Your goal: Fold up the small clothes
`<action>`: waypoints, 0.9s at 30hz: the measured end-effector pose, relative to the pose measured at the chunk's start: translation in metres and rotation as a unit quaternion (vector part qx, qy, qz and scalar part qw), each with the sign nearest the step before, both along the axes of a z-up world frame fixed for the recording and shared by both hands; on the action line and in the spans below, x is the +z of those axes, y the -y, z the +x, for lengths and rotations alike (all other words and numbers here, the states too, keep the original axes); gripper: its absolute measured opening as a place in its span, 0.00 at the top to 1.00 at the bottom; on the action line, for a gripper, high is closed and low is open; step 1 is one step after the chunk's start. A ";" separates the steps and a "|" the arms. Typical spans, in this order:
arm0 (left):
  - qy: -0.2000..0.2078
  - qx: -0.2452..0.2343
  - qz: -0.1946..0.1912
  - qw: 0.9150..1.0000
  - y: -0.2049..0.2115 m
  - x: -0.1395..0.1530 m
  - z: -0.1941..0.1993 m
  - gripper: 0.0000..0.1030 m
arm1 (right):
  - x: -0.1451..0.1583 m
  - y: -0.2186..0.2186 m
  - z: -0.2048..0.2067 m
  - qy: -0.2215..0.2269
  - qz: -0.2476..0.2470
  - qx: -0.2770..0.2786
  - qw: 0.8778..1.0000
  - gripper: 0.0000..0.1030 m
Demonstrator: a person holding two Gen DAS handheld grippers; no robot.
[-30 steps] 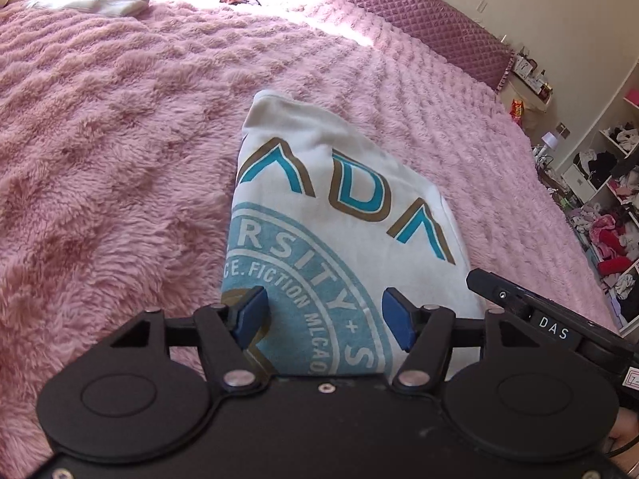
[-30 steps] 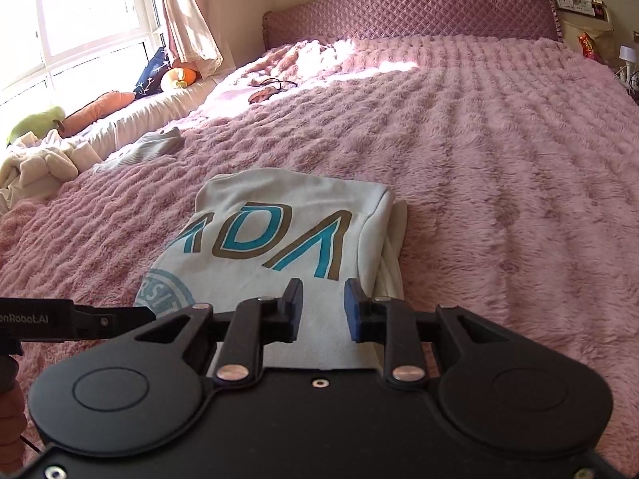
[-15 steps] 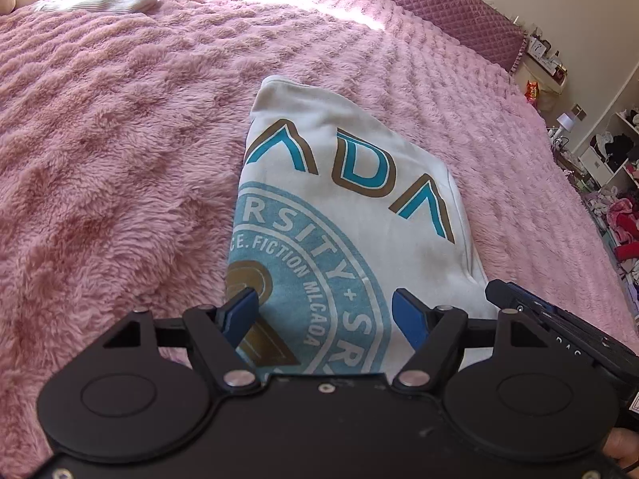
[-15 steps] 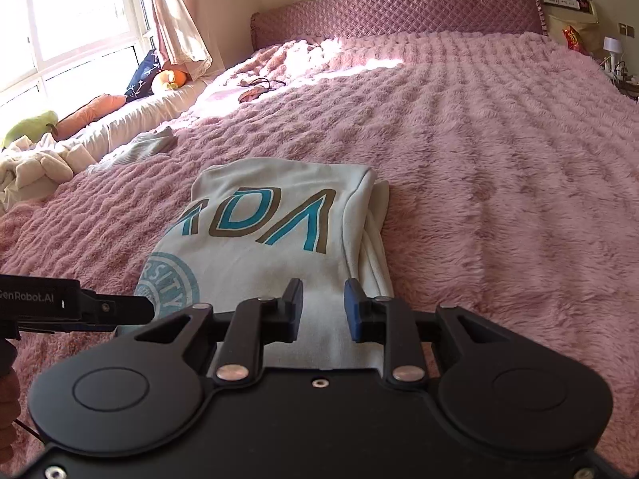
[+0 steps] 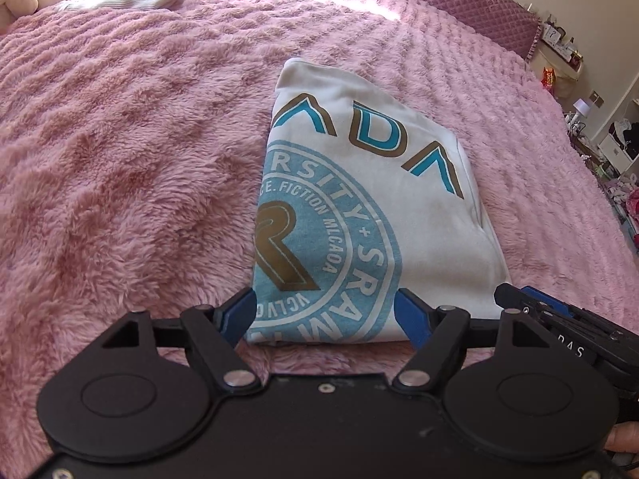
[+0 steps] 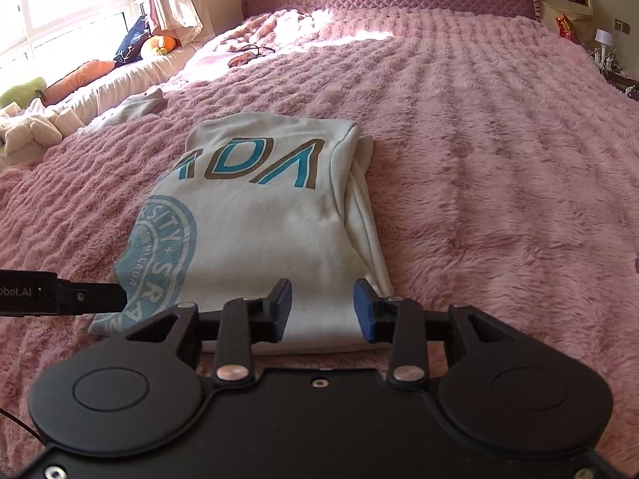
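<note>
- Lying flat on the pink fluffy bed cover [image 5: 120, 151], the folded white T-shirt [image 5: 419, 215] sits as a narrow rectangle with its printed front up, and its near hem is just ahead of both claws.
- Judging by that tidy shape, the fold looks finished or nearly so, which would explain why neither claw grips the cloth.
- The left claw [image 5: 325, 315] has just been opening: its blue pads stand wide, one at the shirt's left edge and one over the print, with cloth below the gap but nothing pinched.
- The right claw [image 6: 321, 309] has also just been opening, to a narrower gap, with its pads above the near hem on the right side and not pressing on the fabric.
- The shirt's extra layers peek out along its right edge in the right wrist view, so I judge that side may want a tuck.
- Readable print: large teal-and-brown letters "ADA", then a round blue seal with "RSITY", "FICTION", "MLCAOA", "SRAM" and a big brown "R".
- The opposite claw's body shows "DAS" in the left view and "obot.AI" in the right.
</note>
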State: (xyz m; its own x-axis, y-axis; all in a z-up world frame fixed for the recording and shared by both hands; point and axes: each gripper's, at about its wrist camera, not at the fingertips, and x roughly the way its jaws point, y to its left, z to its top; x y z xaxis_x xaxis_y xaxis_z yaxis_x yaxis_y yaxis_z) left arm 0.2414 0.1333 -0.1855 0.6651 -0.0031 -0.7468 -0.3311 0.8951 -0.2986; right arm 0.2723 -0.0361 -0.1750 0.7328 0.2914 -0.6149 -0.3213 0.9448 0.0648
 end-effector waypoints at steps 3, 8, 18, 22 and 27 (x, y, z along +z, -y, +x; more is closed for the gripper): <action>-0.007 0.015 0.021 1.000 0.003 0.029 -0.023 0.00 | 0.029 0.001 -0.024 0.004 0.004 -0.006 1.000 0.45; -0.010 0.030 0.040 0.999 0.015 0.076 -0.069 0.00 | 0.074 -0.002 -0.072 0.026 0.003 -0.007 1.000 0.14; -0.033 0.042 0.067 0.996 0.042 0.128 -0.162 0.00 | 0.118 0.000 -0.139 0.007 0.011 -0.038 0.999 0.00; -0.031 0.047 0.064 0.996 0.048 0.138 -0.188 0.00 | 0.125 0.000 -0.161 -0.019 0.026 -0.030 0.999 0.00; -0.025 0.048 0.069 0.996 0.059 0.153 -0.211 0.00 | 0.138 -0.003 -0.190 -0.007 0.005 -0.022 1.000 0.00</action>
